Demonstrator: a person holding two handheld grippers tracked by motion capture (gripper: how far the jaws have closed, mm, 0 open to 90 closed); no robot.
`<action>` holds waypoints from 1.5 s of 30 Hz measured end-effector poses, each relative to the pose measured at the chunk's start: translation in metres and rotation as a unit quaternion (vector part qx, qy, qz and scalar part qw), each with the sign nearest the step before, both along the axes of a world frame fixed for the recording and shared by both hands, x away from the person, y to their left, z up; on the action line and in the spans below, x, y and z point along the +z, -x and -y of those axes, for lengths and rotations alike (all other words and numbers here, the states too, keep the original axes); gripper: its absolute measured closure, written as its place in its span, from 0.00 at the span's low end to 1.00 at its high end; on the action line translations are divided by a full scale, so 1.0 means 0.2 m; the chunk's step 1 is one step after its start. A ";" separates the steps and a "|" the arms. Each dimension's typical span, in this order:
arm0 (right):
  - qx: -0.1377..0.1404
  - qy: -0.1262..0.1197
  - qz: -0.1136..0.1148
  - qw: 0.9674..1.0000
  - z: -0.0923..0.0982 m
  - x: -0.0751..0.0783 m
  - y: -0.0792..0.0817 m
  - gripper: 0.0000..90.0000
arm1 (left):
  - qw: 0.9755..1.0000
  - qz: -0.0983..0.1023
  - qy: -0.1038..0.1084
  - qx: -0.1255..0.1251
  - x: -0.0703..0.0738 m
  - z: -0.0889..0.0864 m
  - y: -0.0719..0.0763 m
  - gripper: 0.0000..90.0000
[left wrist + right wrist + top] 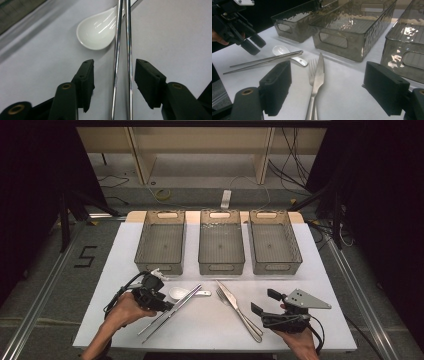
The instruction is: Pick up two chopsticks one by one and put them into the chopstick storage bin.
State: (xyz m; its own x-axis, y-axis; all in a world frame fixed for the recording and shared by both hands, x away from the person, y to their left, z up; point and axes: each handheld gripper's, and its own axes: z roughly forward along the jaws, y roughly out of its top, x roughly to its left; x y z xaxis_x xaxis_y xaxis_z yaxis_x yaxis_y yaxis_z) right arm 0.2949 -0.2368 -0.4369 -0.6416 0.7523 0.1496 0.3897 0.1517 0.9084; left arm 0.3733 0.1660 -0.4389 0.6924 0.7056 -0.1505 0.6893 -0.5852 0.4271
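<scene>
Chopsticks [122, 62], a steel pair, lie slantwise on the white table [210, 325] just in front of the left-hand grey bin [161, 242], crossing over the handle of a white spoon [96, 31]. The left gripper [114, 75] straddles them, its jaws half open with both sticks between the pads but not pressed. Right of the chopsticks lie a knife [318, 75] over a fork [312, 66]; beyond these the right gripper [327, 86] hovers, jaws wide and empty.
</scene>
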 end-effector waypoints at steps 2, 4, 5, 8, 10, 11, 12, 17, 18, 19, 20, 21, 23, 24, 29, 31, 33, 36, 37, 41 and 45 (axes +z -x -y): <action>0.000 0.001 0.000 1.000 0.00 0.00 0.00 0.26 | 1.000 -0.009 -0.003 -0.004 -0.01 0.00 0.00 0.57; 0.001 0.000 -0.001 1.000 0.00 0.00 0.00 0.26 | 1.000 -0.015 -0.008 -0.008 -0.02 0.01 0.00 0.60; 0.001 0.000 -0.001 1.000 0.00 0.00 0.00 0.26 | 1.000 -0.015 -0.014 -0.013 -0.03 0.01 0.00 0.62; 0.002 0.001 -0.001 1.000 0.00 0.00 0.00 0.26 | 0.999 -0.021 -0.021 -0.018 -0.04 0.01 0.00 0.66; 0.002 0.001 -0.001 1.000 0.00 0.00 0.00 0.26 | 0.999 -0.023 -0.025 -0.021 -0.05 0.02 0.00 0.67; 0.002 0.001 0.000 1.000 -0.01 0.00 0.00 0.26 | 0.999 -0.025 -0.029 -0.022 -0.06 0.02 0.00 0.68; 0.003 0.001 0.000 1.000 -0.01 0.00 0.00 0.26 | 0.999 -0.026 -0.031 -0.024 -0.06 0.02 0.00 0.70; 0.004 0.002 0.000 1.000 -0.01 0.00 0.00 0.26 | 0.998 -0.035 -0.037 -0.033 -0.09 0.03 0.00 0.73; 0.004 0.003 0.000 1.000 -0.01 0.00 0.00 0.26 | 0.998 -0.035 -0.037 -0.035 -0.09 0.03 0.00 0.75; 0.004 0.004 0.000 1.000 -0.01 0.00 0.00 0.26 | 0.998 -0.034 -0.038 -0.035 -0.09 0.03 0.00 0.76; 0.004 0.004 0.000 1.000 -0.01 0.00 0.00 0.26 | 0.998 -0.034 -0.038 -0.035 -0.09 0.03 0.00 0.78; 0.005 0.005 0.001 1.000 -0.01 0.00 0.00 0.26 | 0.998 -0.034 -0.038 -0.035 -0.09 0.03 0.00 0.79; 0.005 0.006 0.000 1.000 -0.01 0.00 0.00 0.26 | 0.998 -0.035 -0.042 -0.039 -0.10 0.03 0.00 0.80; 0.006 0.007 0.000 1.000 -0.01 0.00 0.00 0.26 | 0.998 -0.035 -0.040 -0.037 -0.10 0.03 0.00 0.81; 0.007 0.007 -0.002 1.000 -0.01 0.00 0.00 0.26 | 0.997 -0.036 -0.043 -0.044 -0.10 0.03 0.00 0.85; 0.007 0.008 -0.002 1.000 -0.01 0.00 0.00 0.26 | 0.997 -0.036 -0.046 -0.047 -0.11 0.03 0.00 0.85; 0.007 0.010 -0.002 1.000 -0.01 0.00 0.00 0.26 | 0.997 -0.037 -0.047 -0.047 -0.12 0.03 0.00 0.86; 0.007 0.010 -0.004 1.000 -0.01 -0.01 -0.01 0.26 | 0.997 -0.038 -0.049 -0.051 -0.12 0.04 0.01 0.88; 0.007 0.010 -0.004 1.000 -0.01 -0.01 0.00 0.26 | 0.997 -0.037 -0.049 -0.052 -0.13 0.04 0.01 0.89; 0.008 0.012 -0.004 1.000 -0.01 -0.01 0.00 0.26 | 0.996 -0.034 -0.054 -0.055 -0.13 0.04 0.01 0.92; 0.009 0.012 -0.004 1.000 -0.01 -0.01 0.00 0.26 | 0.997 -0.034 -0.051 -0.051 -0.13 0.03 0.01 0.93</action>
